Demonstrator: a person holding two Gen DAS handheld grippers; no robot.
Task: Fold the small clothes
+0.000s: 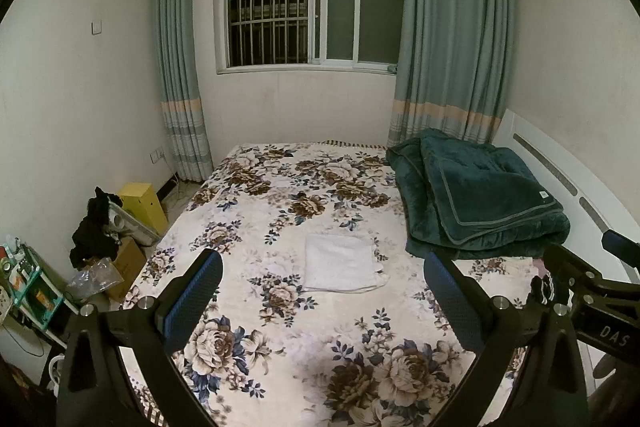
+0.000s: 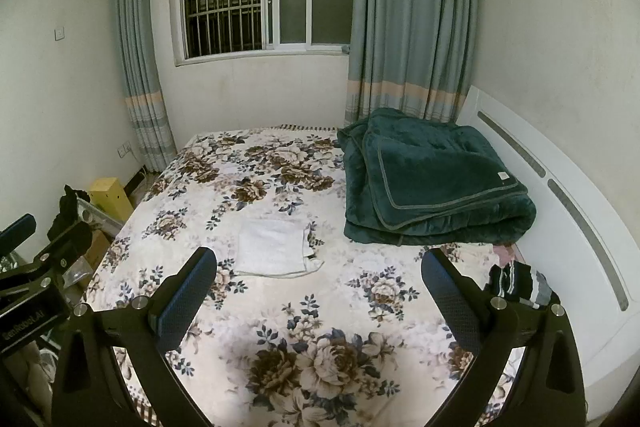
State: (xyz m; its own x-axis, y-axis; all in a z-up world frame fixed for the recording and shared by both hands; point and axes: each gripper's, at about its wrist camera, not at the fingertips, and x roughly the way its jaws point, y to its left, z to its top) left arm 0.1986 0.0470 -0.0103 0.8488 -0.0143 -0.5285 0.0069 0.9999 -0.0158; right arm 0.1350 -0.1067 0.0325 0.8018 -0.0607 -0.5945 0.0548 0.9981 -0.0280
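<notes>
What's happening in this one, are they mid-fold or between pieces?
Between pieces, it seems. Both the left gripper and the right gripper hang open above the bed, holding nothing. A white cloth lies already folded into a flat rectangle in the middle of the flowered sheet, untouched. A folded green blanket sits by the headboard, and some dark striped clothing lies at the bed's right edge, possibly next in line.
</notes>
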